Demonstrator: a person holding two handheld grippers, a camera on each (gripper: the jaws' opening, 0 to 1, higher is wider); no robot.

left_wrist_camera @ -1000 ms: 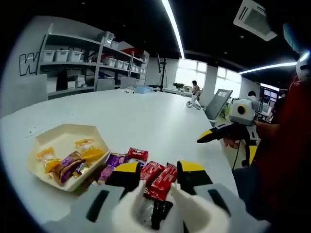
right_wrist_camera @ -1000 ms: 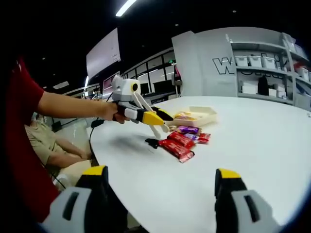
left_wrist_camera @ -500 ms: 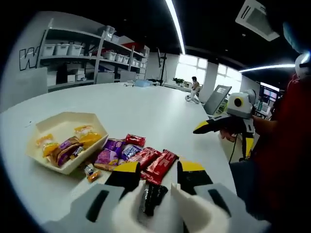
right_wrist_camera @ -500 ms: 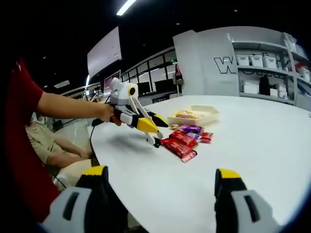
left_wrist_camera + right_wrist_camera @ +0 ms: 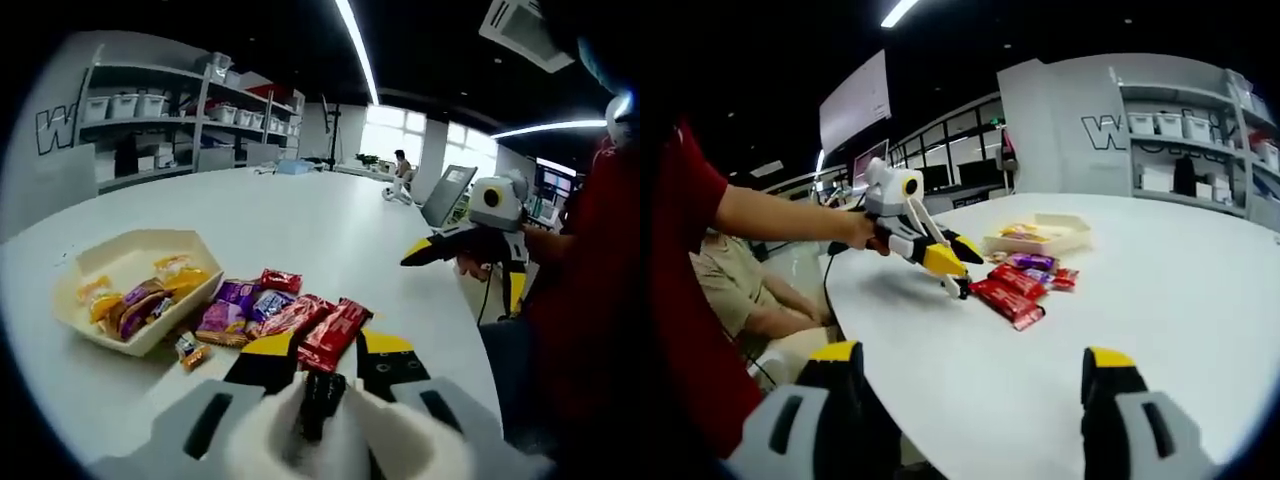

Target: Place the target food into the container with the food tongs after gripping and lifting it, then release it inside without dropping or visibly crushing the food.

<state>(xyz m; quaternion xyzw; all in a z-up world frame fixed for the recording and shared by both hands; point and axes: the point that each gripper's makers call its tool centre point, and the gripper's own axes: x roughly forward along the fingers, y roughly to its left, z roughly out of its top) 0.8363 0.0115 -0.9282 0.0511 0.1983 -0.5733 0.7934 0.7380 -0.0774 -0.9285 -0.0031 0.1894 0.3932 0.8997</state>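
**Left gripper view: tongs closed near the red bars**

Left tool point(image 5: 318, 352) grips white food tongs point(image 5: 305, 440), its jaws drawn in on the handles. The dark tong tips point(image 5: 318, 392) sit at the near end of a red bar point(image 5: 333, 334); whether they pinch it, cannot tell. Loose candies lie on the white desk point(image 5: 300, 230) beside the beige tray point(image 5: 120, 262), which holds several sweets. Right tool point(image 5: 970, 375) hangs released above the desk, well apart.

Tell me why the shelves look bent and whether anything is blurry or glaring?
Left gripper view: fisheye lens bows the grey storage shelves; the ceiling light strip glares white; the white tongs up close look soft. Right gripper view: the white round table curves, with a soft shadow under the left tool.
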